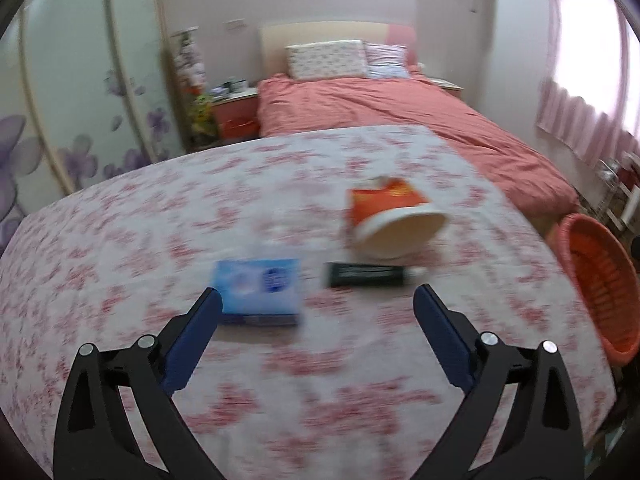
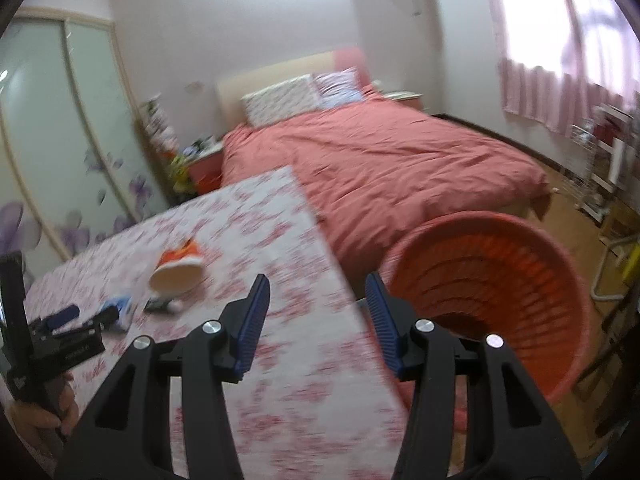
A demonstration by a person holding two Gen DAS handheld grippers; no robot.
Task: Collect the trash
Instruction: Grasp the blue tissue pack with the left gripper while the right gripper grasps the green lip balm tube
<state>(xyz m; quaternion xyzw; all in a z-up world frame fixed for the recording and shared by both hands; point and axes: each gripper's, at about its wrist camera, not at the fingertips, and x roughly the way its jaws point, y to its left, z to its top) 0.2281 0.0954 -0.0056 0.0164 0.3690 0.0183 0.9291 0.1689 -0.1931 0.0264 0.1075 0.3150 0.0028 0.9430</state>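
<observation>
**Trash on the flowery desk, red basket at the edge**

So three bits of trash sit on the desk (image 1: 120,240), the one with the pink floral cloth. The orange-and-white paper cup (image 1: 394,218) is tipped on its side right of centre in the left wrist view, mouth facing the camera. Just below it lies a dark tube (image 1: 370,275) with a white cap, and left of that a blue box (image 1: 260,292), lying flat. Everything's a bit blurry.

The left tongs (image 1: 318,300) are spread wide with nothing in them; the box sits just beside the left fingertip.

The right tongs (image 2: 318,292) are about half open, also empty, over the desk's right edge. The red basket (image 2: 560,264) fills the right side of that view, just off the desk. Behind is a bed (image 2: 400,160) with a salmon cover.
</observation>
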